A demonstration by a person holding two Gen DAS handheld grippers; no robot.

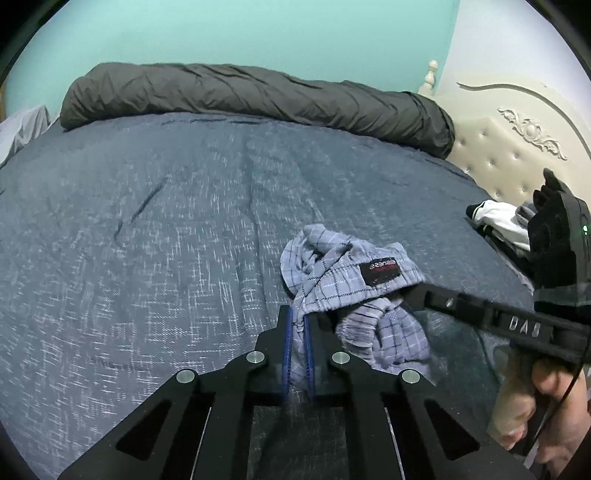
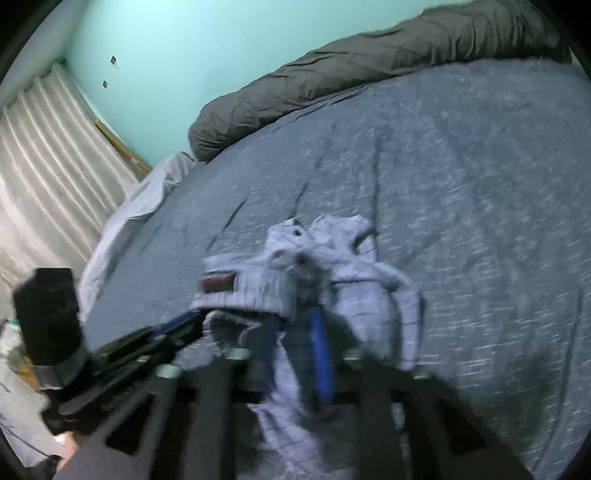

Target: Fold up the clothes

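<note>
Two tools grip one crumpled garment, a pair of light blue checked shorts (image 1: pixel 351 280), which sits bunched near the middle of the bed (image 1: pixel 147 240) on a blue-grey speckled cover. The left tool (image 1: pixel 298 325) has its blue-padded fingers closed together on a fold of the cloth at the garment's near edge. The right tool (image 2: pixel 295 332) is likewise clamped on the fabric, which spills down between its fingers toward the camera; this view is blurred, so finer detail cannot be told. In the left wrist view the right tool reaches in from the right side, its tip buried under the waistband just below a dark label (image 1: pixel 380 272) with red lettering. A hand (image 1: pixel 554 406) holds that tool's grip. A dark grey rolled duvet (image 1: pixel 258 96) lies along the far edge of the bed, against a turquoise wall (image 1: pixel 258 33). More clothes (image 1: pixel 498 221) are piled by the cream headboard (image 1: pixel 509 155).
</note>
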